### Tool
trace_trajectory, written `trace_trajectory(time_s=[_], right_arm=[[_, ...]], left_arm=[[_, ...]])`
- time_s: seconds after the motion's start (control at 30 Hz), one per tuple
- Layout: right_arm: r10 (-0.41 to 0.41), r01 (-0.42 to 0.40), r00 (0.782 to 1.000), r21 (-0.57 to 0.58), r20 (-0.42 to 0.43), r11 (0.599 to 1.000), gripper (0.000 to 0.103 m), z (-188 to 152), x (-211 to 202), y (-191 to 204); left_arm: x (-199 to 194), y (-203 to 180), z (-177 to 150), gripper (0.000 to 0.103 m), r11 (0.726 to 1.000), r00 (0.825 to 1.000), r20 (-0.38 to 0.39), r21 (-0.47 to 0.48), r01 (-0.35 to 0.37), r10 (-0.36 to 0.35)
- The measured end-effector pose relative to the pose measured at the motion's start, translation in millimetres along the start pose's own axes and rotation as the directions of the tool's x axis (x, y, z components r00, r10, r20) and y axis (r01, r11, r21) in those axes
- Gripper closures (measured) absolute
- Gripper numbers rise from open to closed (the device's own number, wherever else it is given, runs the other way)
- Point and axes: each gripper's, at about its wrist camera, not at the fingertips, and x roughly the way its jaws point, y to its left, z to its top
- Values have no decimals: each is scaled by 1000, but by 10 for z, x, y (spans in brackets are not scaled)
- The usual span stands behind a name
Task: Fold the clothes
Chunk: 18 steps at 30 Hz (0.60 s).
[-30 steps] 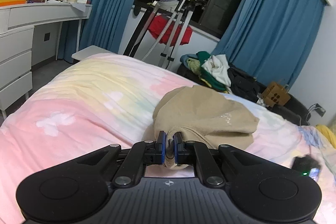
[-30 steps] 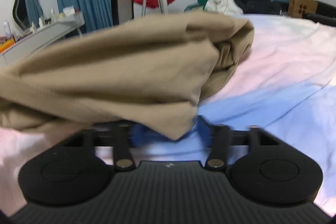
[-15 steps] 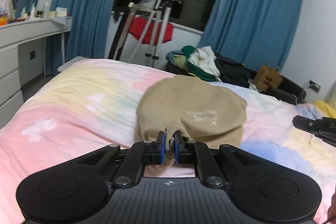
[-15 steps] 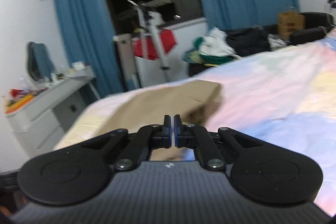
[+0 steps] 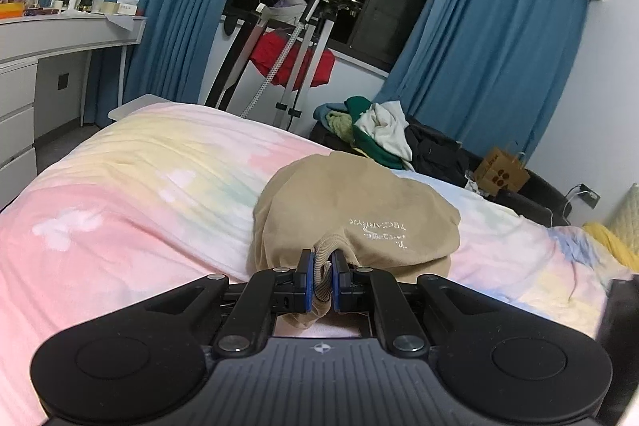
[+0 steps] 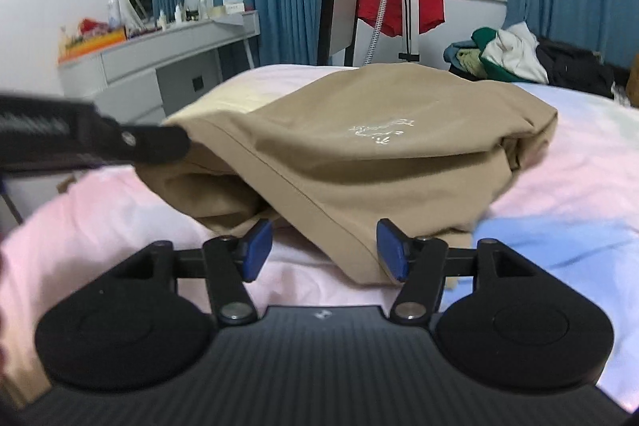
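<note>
Partly hidden, left tongs (image 5: 319, 276) pinch tan garment (image 5: 355, 214) collar.

Half a second ago the right gripper (image 6: 325, 250) was raised with its jaws pressed together, well back from the tan garment (image 6: 359, 146). Now it sits low over the bed (image 6: 559, 194), jaws spread wide on either side of the garment's near hem. In the left wrist view, the right gripper (image 5: 619, 310) has shifted from the right edge, mid-height, to the lower right corner.
</note>
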Motion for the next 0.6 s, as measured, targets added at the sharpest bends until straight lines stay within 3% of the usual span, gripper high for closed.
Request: trace_trajectory(time_s=[0.07, 0.13, 0.23, 0.27, 0.3, 0.43, 0.6], right_arm=[[-55, 55, 998, -17, -28, 998, 44, -66, 102, 15], [-77, 80, 996, 53, -45, 995, 48, -92, 102, -100], [-65, 70, 997, 180, -37, 981, 68, -93, 7, -297], [-53, 58, 998, 224, -27, 973, 81, -87, -42, -366], [-42, 45, 999, 269, -16, 962, 85, -80, -91, -434], [-36, 13, 998, 407, 51, 913, 87, -53, -279, -642], [-135, 119, 991, 437, 4, 891, 84, -200, -92, -715]], left_arm=[[17, 20, 5, 93, 1000, 1000, -3, 3, -5, 5], [56, 42, 0, 93, 1000, 1000, -12, 6, -16, 16], [102, 51, -2, 93, 1000, 999, -26, 10, -29, 29], [102, 33, -13, 93, 1000, 999, -29, 18, -22, 23], [101, 11, -25, 93, 1000, 999, -30, 28, -14, 15], [93, -77, -75, 93, 998, 999, -39, 65, 20, -18], [79, -189, -136, 93, 992, 998, -43, 108, 57, -53]])
